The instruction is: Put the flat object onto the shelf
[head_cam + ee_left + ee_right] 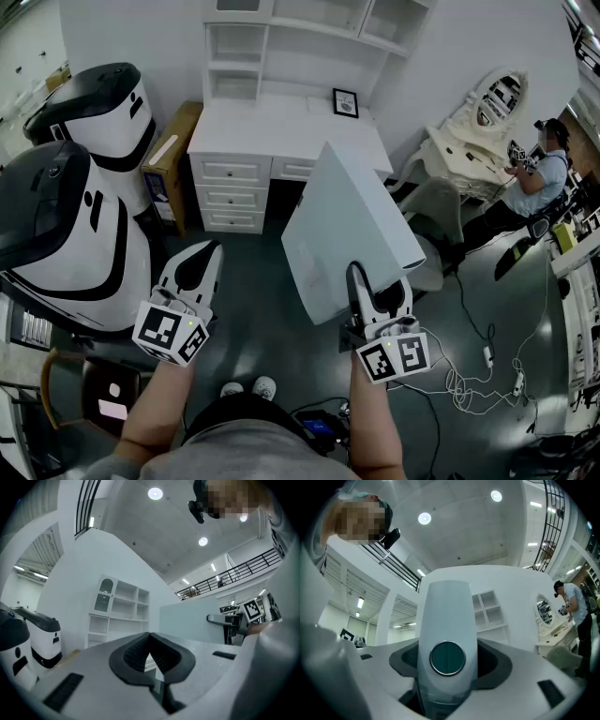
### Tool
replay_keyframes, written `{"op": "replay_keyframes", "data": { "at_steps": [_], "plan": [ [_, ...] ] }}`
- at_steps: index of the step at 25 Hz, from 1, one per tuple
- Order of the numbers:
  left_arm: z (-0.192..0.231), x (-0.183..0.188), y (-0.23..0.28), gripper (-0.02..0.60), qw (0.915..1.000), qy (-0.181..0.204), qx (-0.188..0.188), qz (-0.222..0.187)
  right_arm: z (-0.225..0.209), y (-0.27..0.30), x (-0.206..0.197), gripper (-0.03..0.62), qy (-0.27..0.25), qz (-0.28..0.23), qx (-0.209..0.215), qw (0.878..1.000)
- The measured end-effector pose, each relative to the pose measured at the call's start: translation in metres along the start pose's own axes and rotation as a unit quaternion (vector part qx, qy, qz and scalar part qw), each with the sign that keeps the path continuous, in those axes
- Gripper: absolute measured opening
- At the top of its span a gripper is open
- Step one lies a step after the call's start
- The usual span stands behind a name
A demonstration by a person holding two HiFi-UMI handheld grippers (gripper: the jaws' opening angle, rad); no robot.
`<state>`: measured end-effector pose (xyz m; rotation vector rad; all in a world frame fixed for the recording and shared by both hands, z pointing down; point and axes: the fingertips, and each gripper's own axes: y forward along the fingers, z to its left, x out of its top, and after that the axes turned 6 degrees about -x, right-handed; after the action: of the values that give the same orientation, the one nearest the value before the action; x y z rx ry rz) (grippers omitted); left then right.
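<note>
Right gripper (361, 281) clamps the flat white panel (349, 220) by its lower edge, shelf (246, 66) at 11 o'clock beyond it; left gripper (192, 267) at 9 o'clock, jaws together, empty.

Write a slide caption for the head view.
Right gripper holds a white panel before the desk; left gripper shut, empty.

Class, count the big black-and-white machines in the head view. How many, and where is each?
2. One machine stands at upper left, next to the brown box; the other is nearer, at the left edge, beside the left gripper. More may be out of frame.
</note>
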<state>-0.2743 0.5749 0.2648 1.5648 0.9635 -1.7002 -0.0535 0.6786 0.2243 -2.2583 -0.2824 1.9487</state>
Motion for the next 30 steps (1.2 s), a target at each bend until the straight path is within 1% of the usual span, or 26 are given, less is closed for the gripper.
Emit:
{"op": "replay_keyframes", "data": {
  "at_steps": [4,9,15,19,23,30],
  "plan": [
    [-0.002,0.003,-0.001,0.006,1.0,0.001,0.0,-0.003,0.001,-0.006,0.007,0.298,0.006,-0.001,-0.001,1.0],
    [-0.004,0.003,0.001,0.006,1.0,0.004,0.004,-0.004,0.0,-0.011,0.014,0.298,-0.004,-0.007,0.0,1.0],
    [-0.008,0.007,0.004,0.006,0.9997,0.012,0.016,-0.012,-0.012,-0.015,0.02,0.299,0.023,-0.015,-0.002,1.0],
    [-0.011,0.009,0.009,0.006,0.9996,0.017,0.019,-0.013,-0.019,-0.016,0.022,0.299,0.024,-0.02,-0.002,1.0],
    [-0.009,0.006,0.019,0.006,0.9996,0.017,0.015,-0.014,-0.021,-0.01,0.02,0.299,0.022,-0.023,-0.002,0.999],
    [0.013,-0.008,0.047,0.006,0.9999,0.005,-0.006,-0.013,-0.023,0.021,0.008,0.299,0.045,-0.031,-0.012,0.998]
  ]
}}
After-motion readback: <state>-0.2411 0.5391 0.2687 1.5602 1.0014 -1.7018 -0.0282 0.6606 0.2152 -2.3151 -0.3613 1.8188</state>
